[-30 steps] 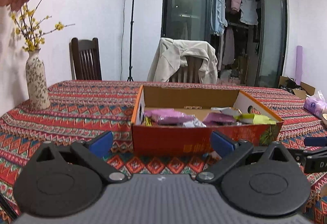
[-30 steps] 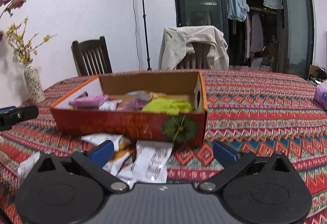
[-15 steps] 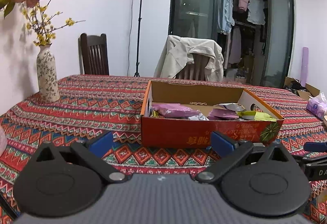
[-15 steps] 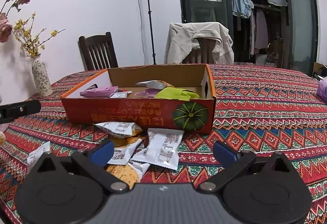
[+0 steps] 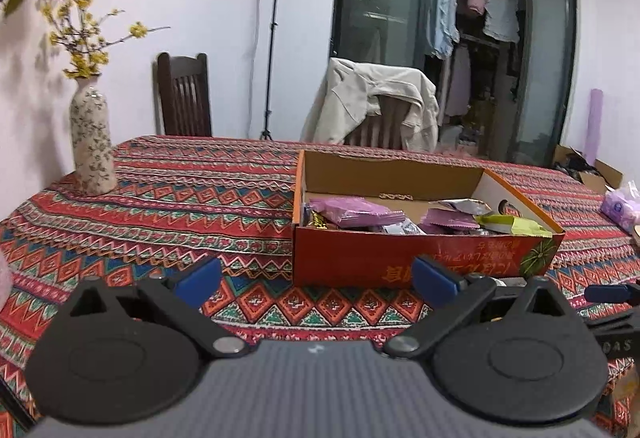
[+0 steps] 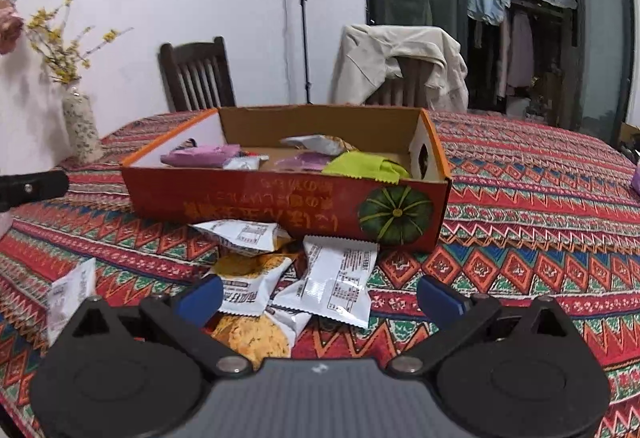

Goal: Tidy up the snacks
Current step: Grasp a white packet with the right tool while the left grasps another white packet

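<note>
While both tools are held low over the table, the left gripper [image 5: 316,276] is seen with blue-padded fingers spread wide and nothing between them; the right gripper [image 6: 320,296] is likewise wide apart and empty, with loose packets lying between and just ahead of its fingers. A woven-look tablecloth [image 5: 180,206] with red, teal and white zigzag bands is spread over the table. A shallow rectangular cardboard box [image 6: 288,204] is set on it, red printed outside with a green pumpkin graphic [image 6: 395,214], plain brown inside, with an oval cut-out in the white end wall. Inside the box, crinkly foil and plastic snacks are piled: a purple packet [image 6: 200,157], a lime-green packet [image 6: 366,168], a silver-and-tan packet [image 6: 316,143], and another purple packet [image 5: 450,218] near the middle. Outside, against the box's near wall, glossy white packets [image 6: 340,278] with printed labels and an orange-and-white packet [image 6: 250,278] are overlapped in a loose heap; a round orange-printed one [image 6: 256,334] is partly hidden behind the right tool's body. One more white packet [image 6: 70,294] lies apart at left. A tall speckled ceramic vase [image 5: 91,154] with yellow sprigs and pink flowers stands near the table's far left edge. A dark slatted wooden chair [image 5: 183,96] and a second chair draped with a beige jacket [image 5: 372,102] are placed behind the table. A soft lilac tissue pack [image 5: 620,204] is seen at far right.
</note>
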Available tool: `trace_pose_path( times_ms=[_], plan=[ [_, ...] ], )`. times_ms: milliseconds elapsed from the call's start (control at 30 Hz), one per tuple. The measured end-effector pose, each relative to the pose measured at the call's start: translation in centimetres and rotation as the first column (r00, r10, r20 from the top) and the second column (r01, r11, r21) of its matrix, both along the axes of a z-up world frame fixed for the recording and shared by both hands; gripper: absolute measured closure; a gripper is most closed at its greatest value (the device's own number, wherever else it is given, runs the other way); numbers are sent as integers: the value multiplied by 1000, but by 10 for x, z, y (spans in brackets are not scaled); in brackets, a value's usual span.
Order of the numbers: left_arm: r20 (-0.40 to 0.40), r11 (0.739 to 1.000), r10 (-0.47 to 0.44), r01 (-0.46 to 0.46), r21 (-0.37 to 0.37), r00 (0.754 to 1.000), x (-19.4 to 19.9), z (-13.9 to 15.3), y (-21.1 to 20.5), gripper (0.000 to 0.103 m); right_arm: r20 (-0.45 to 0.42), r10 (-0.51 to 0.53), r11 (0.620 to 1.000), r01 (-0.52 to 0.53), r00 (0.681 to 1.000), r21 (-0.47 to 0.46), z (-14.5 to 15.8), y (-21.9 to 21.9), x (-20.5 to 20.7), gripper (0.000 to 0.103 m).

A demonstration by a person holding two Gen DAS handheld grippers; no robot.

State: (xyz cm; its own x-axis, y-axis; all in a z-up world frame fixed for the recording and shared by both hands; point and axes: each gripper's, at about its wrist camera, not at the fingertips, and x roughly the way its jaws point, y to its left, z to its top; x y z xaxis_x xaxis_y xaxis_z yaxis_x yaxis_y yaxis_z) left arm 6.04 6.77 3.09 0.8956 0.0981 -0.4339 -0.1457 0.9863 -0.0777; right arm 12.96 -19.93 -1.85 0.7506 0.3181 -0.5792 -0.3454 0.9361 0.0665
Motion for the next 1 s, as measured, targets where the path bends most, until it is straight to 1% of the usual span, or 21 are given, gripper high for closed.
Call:
trace_pose_path(
  times_ms=[133,167,200,267,333,367,433,467,500,533,567,600,733,933,1000],
  plan=[
    [-28,999,-47,46,-15,999,17,-2,9,0,-44,-82,996,81,996,-22,-6,2,19,4],
    [-35,998,-54,54,-17,998,20,-3,11,0,-60,-96,995,95,994,-28,-8,1,24,8],
    [-43,998,-60,60,-16,997,24,-3,12,0,-73,-103,994,101,992,-27,-9,1,29,12],
    [-65,998,-65,64,-7,996,32,-4,15,0,-100,-115,993,114,988,-15,-11,0,39,13],
    [-77,998,-63,63,-6,995,37,-4,17,0,-123,-109,994,109,986,-6,-13,3,48,17],
    [-76,998,-65,65,-7,995,37,-5,18,0,-129,-103,995,103,986,-6,-15,5,51,23],
    [-72,998,-65,64,-6,995,38,-5,18,0,-143,-97,995,97,985,-3,-19,9,56,27],
    [-69,998,-66,66,-6,995,37,-6,18,0,-143,-103,995,102,984,-14,-22,11,57,33],
    [-66,998,-65,65,-4,996,36,-6,17,0,-121,-107,994,102,987,-41,-23,14,56,41],
    [-63,998,-58,58,-2,996,35,-7,17,0,-109,-101,994,95,989,-62,-24,17,54,45],
    [-62,999,-47,46,-5,997,33,-7,17,0,-104,-86,995,79,991,-67,-24,19,52,53],
    [-63,999,-33,32,-10,997,31,-7,17,0,-104,-66,996,60,992,-62,-23,19,51,60],
    [-65,1000,20,-21,-18,998,22,-7,13,0,-77,-47,998,43,996,-51,-18,10,44,61],
    [-60,997,73,-72,5,996,9,0,3,0,-3,-29,999,30,1000,22,-3,-10,23,61],
    [-72,996,93,-92,16,993,6,1,-2,0,18,-23,998,22,1000,52,1,-16,15,61]
  ],
)
